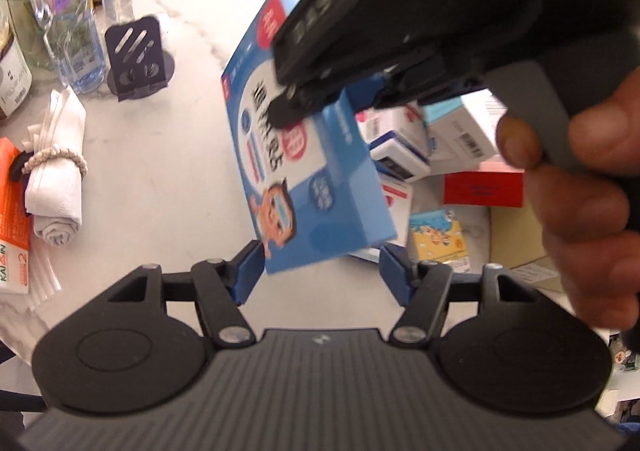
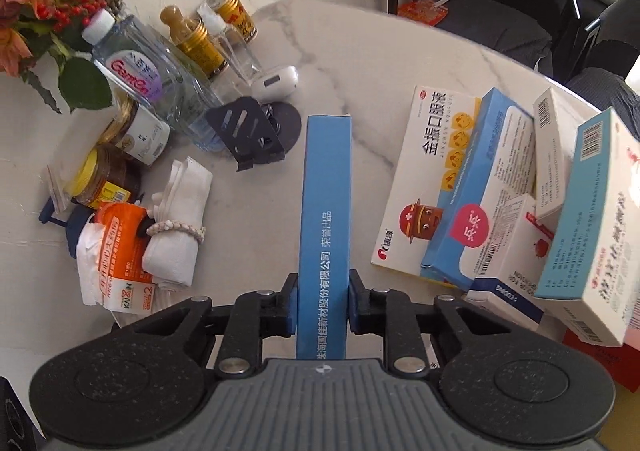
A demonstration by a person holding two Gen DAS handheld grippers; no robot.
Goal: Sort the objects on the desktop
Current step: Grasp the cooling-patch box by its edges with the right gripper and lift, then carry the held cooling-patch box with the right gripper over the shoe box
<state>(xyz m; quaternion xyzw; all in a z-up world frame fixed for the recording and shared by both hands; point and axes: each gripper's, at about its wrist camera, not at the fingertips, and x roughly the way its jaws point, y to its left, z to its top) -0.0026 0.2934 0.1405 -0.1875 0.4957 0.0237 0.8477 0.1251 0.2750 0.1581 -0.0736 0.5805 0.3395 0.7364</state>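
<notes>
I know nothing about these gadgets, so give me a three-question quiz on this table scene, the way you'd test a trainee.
1. True or false: the right gripper is shut on the blue box.
2. What ties the rolled white napkin?
A. a red ribbon
B. a braided band
C. a paper clip
3. Fill in: the left gripper's fingers stand ____, gripping nothing.

Key
1. True: both fingers press the box's sides.
2. B, the braided band.
3. Open: in the left wrist view the box hangs between them, held by the other gripper.
</notes>
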